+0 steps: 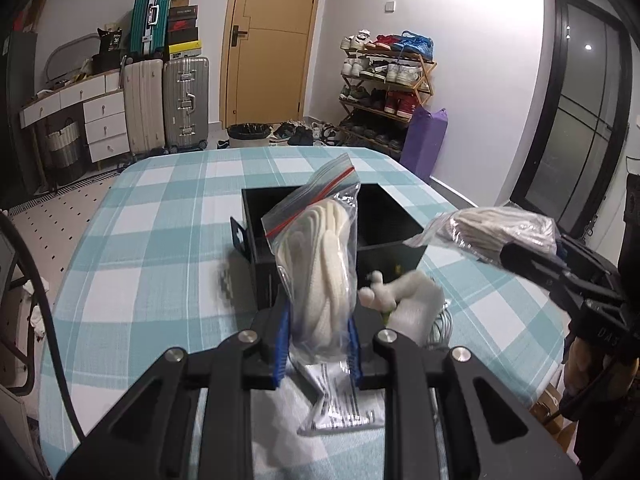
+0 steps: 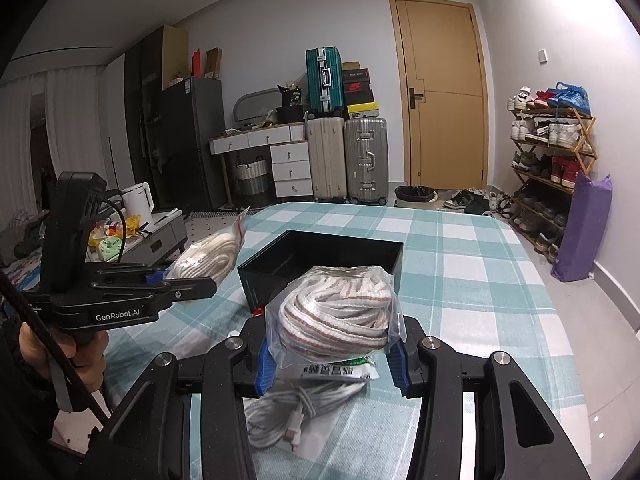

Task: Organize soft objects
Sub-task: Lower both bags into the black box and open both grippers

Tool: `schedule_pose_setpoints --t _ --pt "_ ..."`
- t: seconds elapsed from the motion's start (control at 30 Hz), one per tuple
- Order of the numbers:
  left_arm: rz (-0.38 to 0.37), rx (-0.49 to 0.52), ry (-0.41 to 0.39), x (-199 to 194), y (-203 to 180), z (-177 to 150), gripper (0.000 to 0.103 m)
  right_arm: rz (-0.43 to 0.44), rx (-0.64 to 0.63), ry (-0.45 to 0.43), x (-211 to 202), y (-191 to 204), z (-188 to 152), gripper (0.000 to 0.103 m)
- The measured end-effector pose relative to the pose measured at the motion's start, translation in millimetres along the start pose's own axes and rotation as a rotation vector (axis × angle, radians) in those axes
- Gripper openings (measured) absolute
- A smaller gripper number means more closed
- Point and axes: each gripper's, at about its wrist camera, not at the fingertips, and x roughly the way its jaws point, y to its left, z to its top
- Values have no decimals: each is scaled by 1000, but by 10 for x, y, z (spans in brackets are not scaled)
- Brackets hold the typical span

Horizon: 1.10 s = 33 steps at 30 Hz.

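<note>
Blue pads of my left gripper (image 1: 318, 346) pinched a zip bag of white rope (image 1: 320, 264) at lower centre; my right gripper (image 2: 332, 364) clamped a bag of striped rope (image 2: 334, 312). Behind both, mid-frame, sat the black box (image 2: 256, 280) on the checked cloth (image 2: 460, 280).

Two bagged ropes (image 1: 320, 264) (image 2: 336, 312), one black box (image 2: 320, 264)
</note>
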Motion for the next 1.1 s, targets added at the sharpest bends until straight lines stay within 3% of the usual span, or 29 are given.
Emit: schedule_pose_setpoints --t 0.67,1.1 --pt "11 26 16 476 16 466 21 28 8 49 581 -142 361 45" --pt "50 45 125 989 42 563 22 49 -22 129 1094 -155 481 45"
